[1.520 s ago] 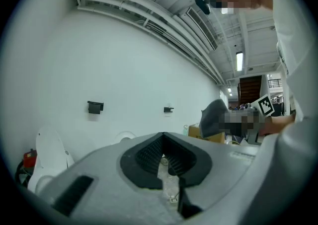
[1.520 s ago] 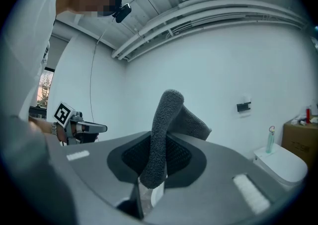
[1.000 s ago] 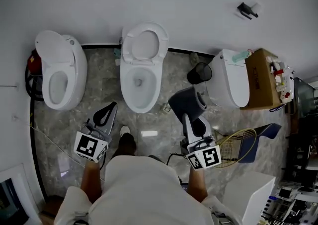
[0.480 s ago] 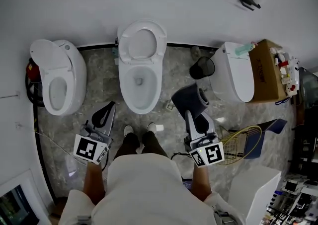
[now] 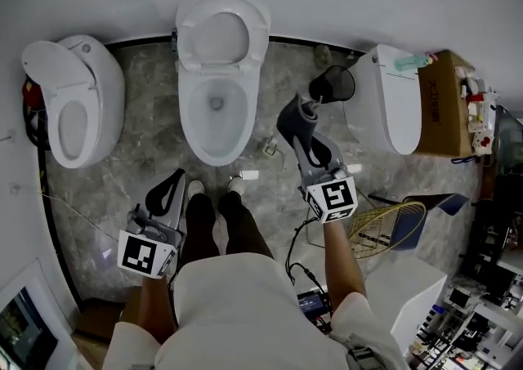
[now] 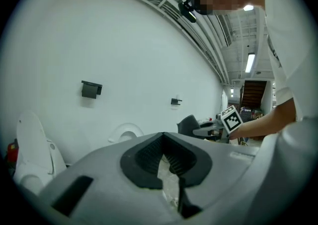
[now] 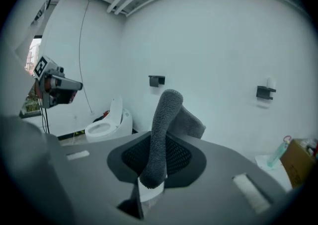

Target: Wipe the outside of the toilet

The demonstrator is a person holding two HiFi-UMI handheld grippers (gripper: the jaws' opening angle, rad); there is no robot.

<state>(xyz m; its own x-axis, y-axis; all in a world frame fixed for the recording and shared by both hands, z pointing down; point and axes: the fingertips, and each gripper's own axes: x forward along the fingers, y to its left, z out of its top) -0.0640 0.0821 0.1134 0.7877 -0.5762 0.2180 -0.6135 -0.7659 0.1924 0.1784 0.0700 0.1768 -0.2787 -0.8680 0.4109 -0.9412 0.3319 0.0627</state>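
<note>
Three white toilets stand along the wall. The middle toilet [image 5: 214, 74] has its seat up, straight ahead of the person's feet. My right gripper [image 5: 304, 135] is shut on a grey cloth [image 5: 295, 118], held over the floor between the middle toilet and the lidded right toilet [image 5: 392, 107]. In the right gripper view the cloth [image 7: 166, 119] stands up from between the pads of the right gripper [image 7: 161, 162]. My left gripper [image 5: 176, 176] hangs low at the left, shut and holding nothing; the left gripper view shows the left gripper [image 6: 164, 142] with its pads together.
The left toilet [image 5: 69, 107] has its lid up, with a red object [image 5: 31, 95] behind it. A black waste bin [image 5: 331, 82] stands by the right toilet, a cardboard box [image 5: 445, 111] beyond it. A racket [image 5: 384, 225] lies at the right.
The person has stepped up to the middle toilet. My right gripper has carried the cloth forward, towards the waste bin. The left gripper has stayed low beside the left leg.
</note>
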